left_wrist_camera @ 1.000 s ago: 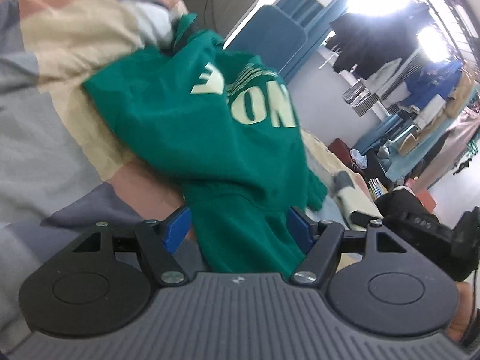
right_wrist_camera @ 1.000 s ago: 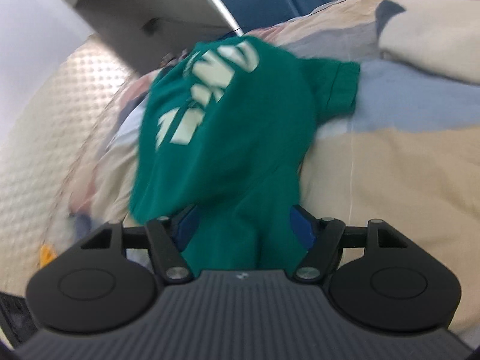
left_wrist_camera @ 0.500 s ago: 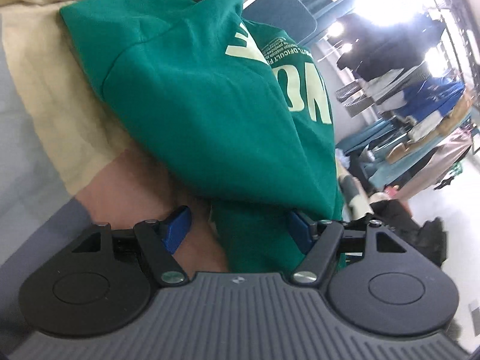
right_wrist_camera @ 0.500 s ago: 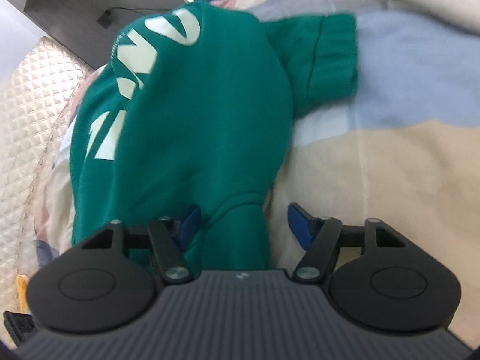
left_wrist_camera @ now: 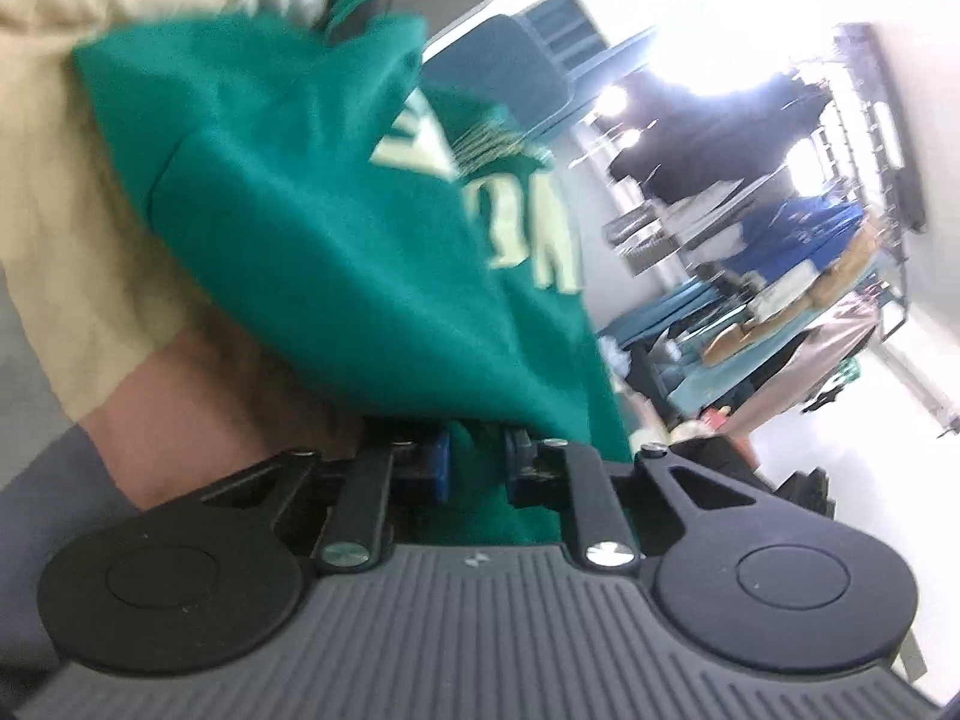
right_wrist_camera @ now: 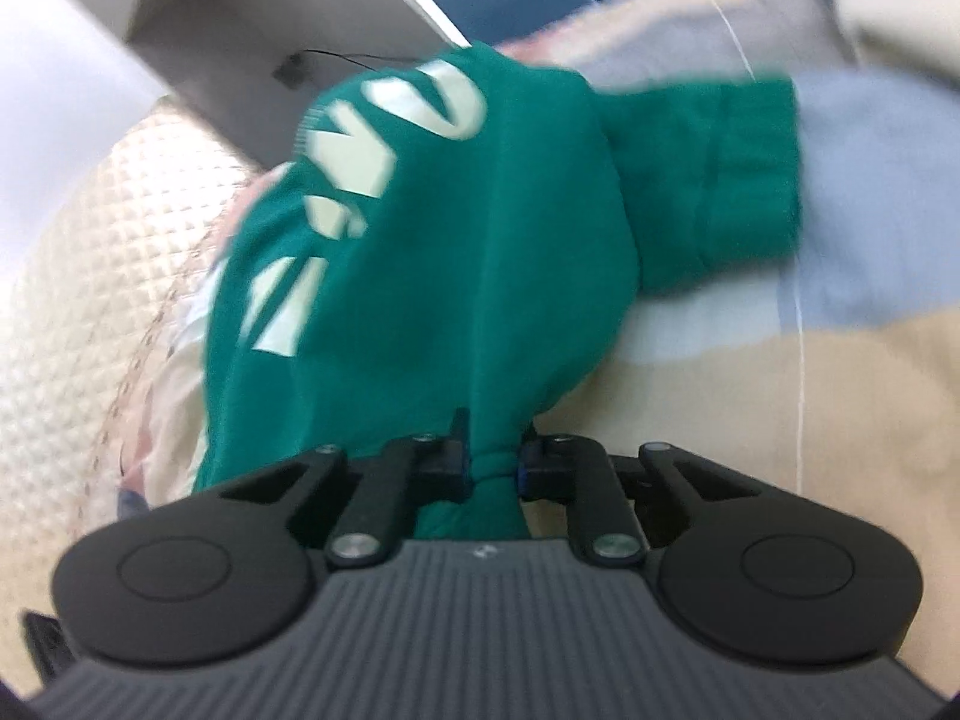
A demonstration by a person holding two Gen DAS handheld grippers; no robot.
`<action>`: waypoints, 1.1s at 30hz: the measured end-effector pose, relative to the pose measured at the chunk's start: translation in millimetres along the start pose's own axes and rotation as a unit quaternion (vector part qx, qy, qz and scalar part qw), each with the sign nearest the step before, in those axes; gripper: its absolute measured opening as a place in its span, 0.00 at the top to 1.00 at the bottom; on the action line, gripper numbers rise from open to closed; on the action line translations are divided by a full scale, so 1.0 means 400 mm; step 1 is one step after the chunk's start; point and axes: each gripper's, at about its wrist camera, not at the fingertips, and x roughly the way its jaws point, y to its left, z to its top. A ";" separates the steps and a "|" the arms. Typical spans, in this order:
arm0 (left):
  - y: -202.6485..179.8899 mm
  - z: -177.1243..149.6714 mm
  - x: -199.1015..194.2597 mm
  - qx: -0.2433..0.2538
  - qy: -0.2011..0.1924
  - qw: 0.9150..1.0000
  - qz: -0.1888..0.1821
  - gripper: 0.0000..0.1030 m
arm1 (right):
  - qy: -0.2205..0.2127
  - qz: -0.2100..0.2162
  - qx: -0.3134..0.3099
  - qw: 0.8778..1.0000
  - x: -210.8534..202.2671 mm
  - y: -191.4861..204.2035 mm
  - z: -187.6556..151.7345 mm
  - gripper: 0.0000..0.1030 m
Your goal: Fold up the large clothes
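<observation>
Both claws, left gripper (left_wrist_camera: 477, 468) and right gripper (right_wrist_camera: 492, 468), clenched on bunched edges of the green sweatshirt (right_wrist_camera: 432, 276), draped over the patchwork bedspread (right_wrist_camera: 840, 372), likely for spreading it flat.

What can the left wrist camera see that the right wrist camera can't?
Only the left view shows a room beyond the bed, with a clothes rack and a bright window. Only the right view shows a quilted headboard, a grey shelf and the sweatshirt's cuffed sleeve. Both show the green sweatshirt on a patchwork bedspread, with the left gripper and right gripper shut on it.
</observation>
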 end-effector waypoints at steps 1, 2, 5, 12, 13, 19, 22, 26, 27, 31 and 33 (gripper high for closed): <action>-0.011 0.004 -0.020 -0.001 -0.009 1.000 -0.008 0.83 | -0.007 0.014 -0.007 1.000 -0.017 0.013 0.000 0.86; -0.025 0.009 -0.042 0.000 -0.019 1.000 -0.015 0.84 | -0.014 0.024 -0.011 1.000 -0.032 0.025 0.002 0.86; -0.067 0.010 -0.121 0.004 -0.051 0.998 -0.033 0.84 | -0.043 0.049 -0.040 0.997 -0.102 0.071 0.004 0.86; -0.154 -0.042 -0.331 0.013 -0.109 0.992 -0.062 0.84 | -0.081 0.106 -0.070 0.989 -0.267 0.155 -0.031 0.87; -0.168 -0.051 -0.366 0.016 -0.115 0.991 -0.066 0.84 | -0.087 0.114 -0.077 0.987 -0.293 0.167 -0.042 0.87; -0.254 -0.121 -0.537 0.029 -0.133 0.988 -0.074 0.84 | -0.093 0.144 -0.100 0.980 -0.441 0.216 -0.112 0.86; -0.274 -0.167 -0.594 0.025 -0.127 0.990 -0.062 0.84 | -0.092 0.146 -0.096 0.980 -0.490 0.218 -0.139 0.86; -0.281 -0.202 -0.603 0.022 -0.106 0.994 -0.006 0.84 | -0.057 0.105 -0.073 0.990 -0.479 0.205 -0.165 0.86; -0.277 -0.204 -0.600 0.015 -0.103 0.995 0.000 0.83 | -0.047 0.097 -0.070 0.992 -0.467 0.202 -0.167 0.85; -0.254 -0.199 -0.562 0.001 -0.094 0.995 0.021 0.78 | -0.023 0.076 -0.060 0.995 -0.436 0.200 -0.178 0.84; -0.244 -0.196 -0.540 -0.006 -0.083 0.996 0.027 0.56 | -0.011 0.064 -0.030 0.997 -0.420 0.183 -0.178 0.81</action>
